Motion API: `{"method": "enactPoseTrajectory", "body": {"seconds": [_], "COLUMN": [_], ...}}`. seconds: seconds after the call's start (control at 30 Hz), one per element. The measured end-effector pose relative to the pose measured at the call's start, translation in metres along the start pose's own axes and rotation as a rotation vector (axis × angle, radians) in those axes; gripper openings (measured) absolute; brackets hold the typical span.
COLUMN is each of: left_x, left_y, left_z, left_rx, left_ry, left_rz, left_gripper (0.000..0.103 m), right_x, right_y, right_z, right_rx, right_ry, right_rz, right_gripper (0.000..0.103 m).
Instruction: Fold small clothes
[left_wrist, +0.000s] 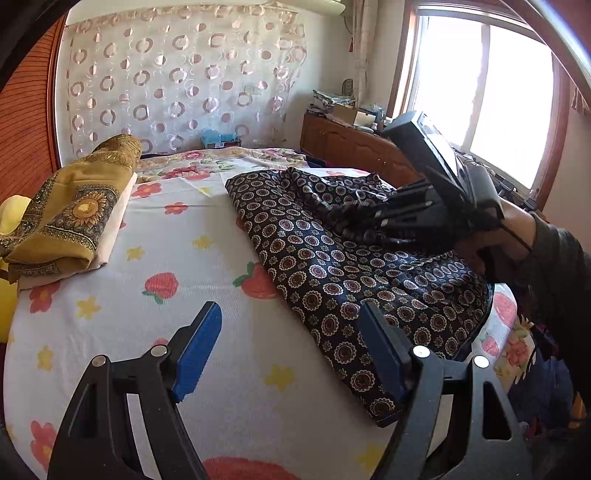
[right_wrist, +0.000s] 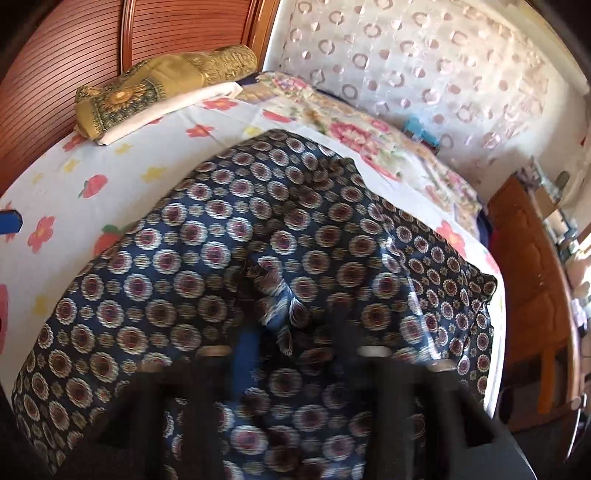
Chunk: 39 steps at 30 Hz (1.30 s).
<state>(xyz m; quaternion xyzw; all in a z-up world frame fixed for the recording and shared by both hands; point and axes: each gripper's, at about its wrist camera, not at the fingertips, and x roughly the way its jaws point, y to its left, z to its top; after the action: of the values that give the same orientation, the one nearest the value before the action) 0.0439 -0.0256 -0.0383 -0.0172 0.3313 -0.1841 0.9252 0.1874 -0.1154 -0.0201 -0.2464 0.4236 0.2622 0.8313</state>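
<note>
Bed with white fruit-and-flower print sheet (left_wrist: 184, 258), dark navy medallion-print cloth (left_wrist: 332, 266) spread on it, left gripper (left_wrist: 288, 347) spread wide above the sheet, right gripper (right_wrist: 291, 332) looks clamped on a bunched fold, too blurry to be sure, folded mustard sunflower-print cloth (left_wrist: 70, 221) well apart.

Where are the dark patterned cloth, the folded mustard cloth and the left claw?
dark patterned cloth (left_wrist: 332, 266): left wrist view, flat middle of the fabric.
folded mustard cloth (left_wrist: 70, 218): left wrist view, sunflower print on top.
left claw (left_wrist: 288, 347): left wrist view, midway between blue fingertips.

Home bedroom: bed (left_wrist: 229, 373), curtained window (left_wrist: 480, 92).
</note>
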Motion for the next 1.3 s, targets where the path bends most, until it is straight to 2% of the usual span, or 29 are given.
{"method": "enactPoseTrajectory", "body": {"seconds": [0.13,0.23,0.37,0.43,0.5,0.6,0.67,0.77,0.9,1.13,1.3], "left_x": [0.000,0.001,0.002,0.003,0.003,0.003,0.004,0.005,0.006,0.012,0.015], "left_y": [-0.001,-0.001,0.000,0.000,0.000,-0.001,-0.002,-0.004,-0.006,-0.014,-0.017], "left_z": [-0.001,0.000,-0.001,0.000,-0.001,-0.001,-0.001,-0.001,-0.002,-0.002,-0.002], "left_rx": [0.001,0.002,0.001,0.003,0.004,0.005,0.007,0.010,0.016,0.040,0.047], "left_ry": [0.005,0.004,0.007,0.009,0.009,0.009,0.011,0.016,0.021,0.042,0.058], "left_rz": [-0.001,-0.001,-0.001,-0.001,-0.001,-0.003,-0.003,0.001,0.003,0.002,0.003], "left_gripper": [0.078,0.078,0.078,0.078,0.078,0.078,0.078,0.078,0.078,0.078,0.078], "right_x": [-0.008,-0.014,-0.011,-0.010,-0.014,-0.023,-0.024,-0.029,-0.050,-0.087,-0.117], "right_y": [-0.031,-0.071,-0.131,-0.156,-0.170,-0.168,-0.162,-0.157,-0.143,-0.113,-0.105], "right_z": [0.009,0.018,0.028,0.030,0.028,0.024,0.018,0.001,-0.036,-0.113,-0.148], "right_rx": [0.020,0.102,0.265,0.349,0.406,0.439,0.429,0.397,0.375,0.340,0.368], "right_ry": [-0.011,-0.033,-0.045,-0.044,-0.056,-0.100,-0.100,-0.093,-0.102,-0.077,-0.093], "right_rz": [-0.041,-0.110,-0.272,-0.284,-0.278,-0.231,-0.184,-0.175,-0.124,-0.090,-0.075], "right_gripper": [0.003,0.003,0.004,0.018,0.023,0.024,0.024,0.025,0.026,0.026,0.026]}}
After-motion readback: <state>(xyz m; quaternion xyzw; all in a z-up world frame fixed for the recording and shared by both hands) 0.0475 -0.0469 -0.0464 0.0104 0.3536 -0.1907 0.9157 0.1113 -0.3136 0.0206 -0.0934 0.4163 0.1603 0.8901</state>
